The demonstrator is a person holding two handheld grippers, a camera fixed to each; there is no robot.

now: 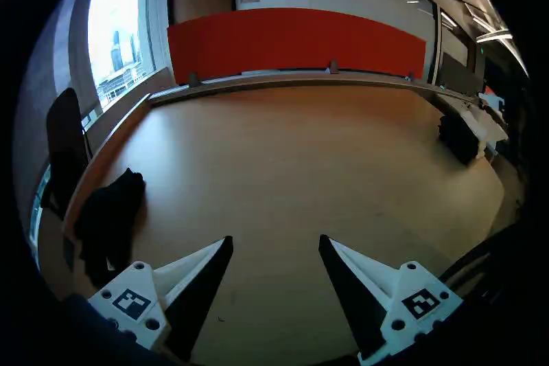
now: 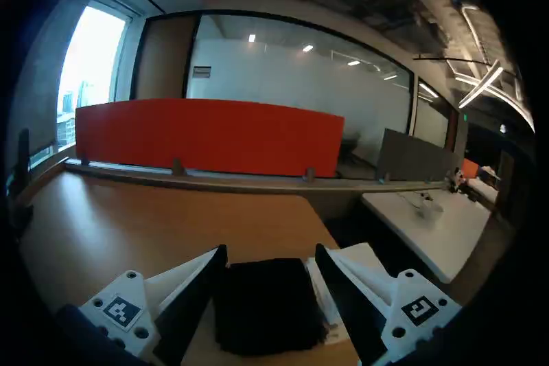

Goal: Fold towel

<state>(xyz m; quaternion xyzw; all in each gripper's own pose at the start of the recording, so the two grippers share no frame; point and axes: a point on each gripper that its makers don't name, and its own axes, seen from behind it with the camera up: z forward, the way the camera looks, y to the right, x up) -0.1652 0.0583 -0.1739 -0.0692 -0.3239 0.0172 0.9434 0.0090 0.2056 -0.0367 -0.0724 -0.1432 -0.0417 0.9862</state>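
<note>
In the left gripper view, a dark bundle of cloth [image 1: 110, 218] lies on the wooden desk [image 1: 288, 153] well off to the gripper's left, by the desk's edge. The left gripper [image 1: 275, 238] holds its fingers wide apart over bare wood, with a red partition [image 1: 295, 40] ahead.

In the right gripper view, the right gripper [image 2: 270, 249] is also spread apart. The black towel [image 2: 267, 304], folded flat, lies on the desk between its fingers. I cannot tell whether they touch it. A white desk [image 2: 425, 235] stands to the right.
</note>
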